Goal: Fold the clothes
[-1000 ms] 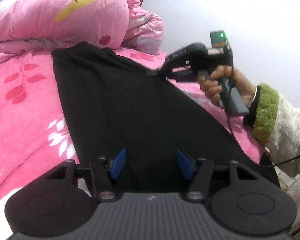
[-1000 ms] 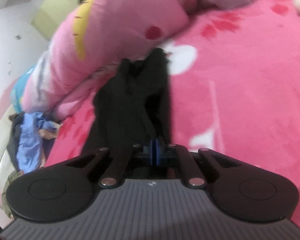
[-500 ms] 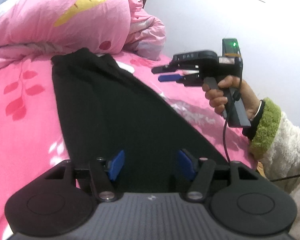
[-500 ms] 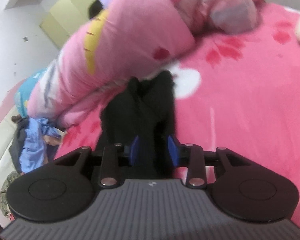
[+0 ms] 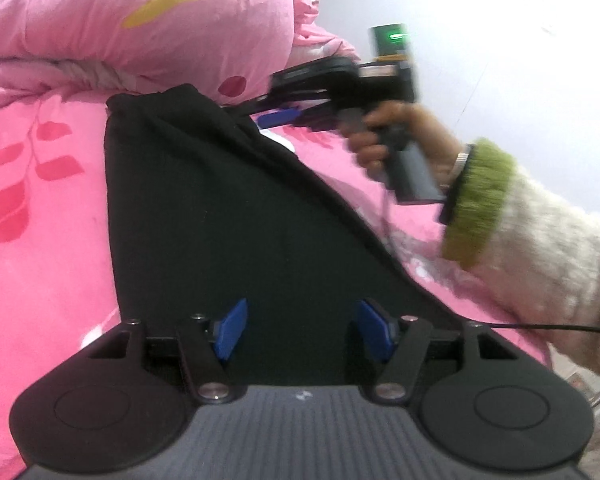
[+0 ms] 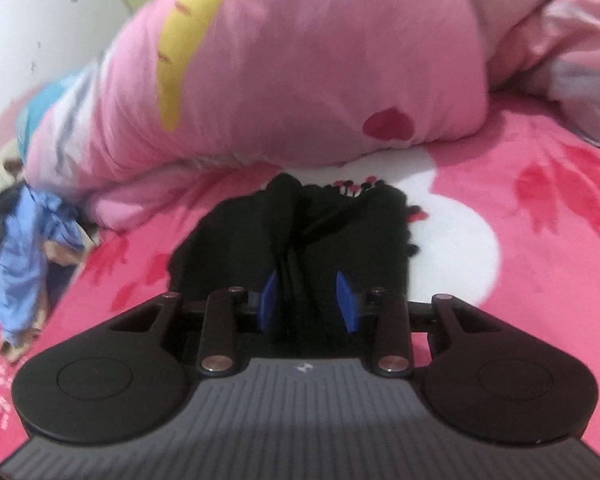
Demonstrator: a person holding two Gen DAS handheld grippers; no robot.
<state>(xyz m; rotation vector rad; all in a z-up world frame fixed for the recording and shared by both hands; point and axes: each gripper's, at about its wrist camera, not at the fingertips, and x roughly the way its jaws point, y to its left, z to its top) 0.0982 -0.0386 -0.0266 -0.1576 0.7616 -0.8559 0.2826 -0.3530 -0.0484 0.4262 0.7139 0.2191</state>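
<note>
We can't read any words anywhere, only a small pale mark on each tool's grey body, and close to us our left gripper (image 5: 302, 332) has its blue fingers (image 5: 230, 330) spread wide with nothing between them, low over the black garment (image 5: 204, 216) lying flat on the pink bed cover (image 5: 40, 248). Farther along, our right hand (image 5: 396, 140) in a fuzzy white sleeve (image 5: 540, 248) with a green cuff holds the right gripper (image 6: 309, 302) at the garment's far end, fingers apart around a bunched black fold, not pinching it. Behind sit a puffy pink quilt (image 6: 300, 60), blue clothes (image 6: 24, 248) and a white wall (image 5: 520, 40)
</note>
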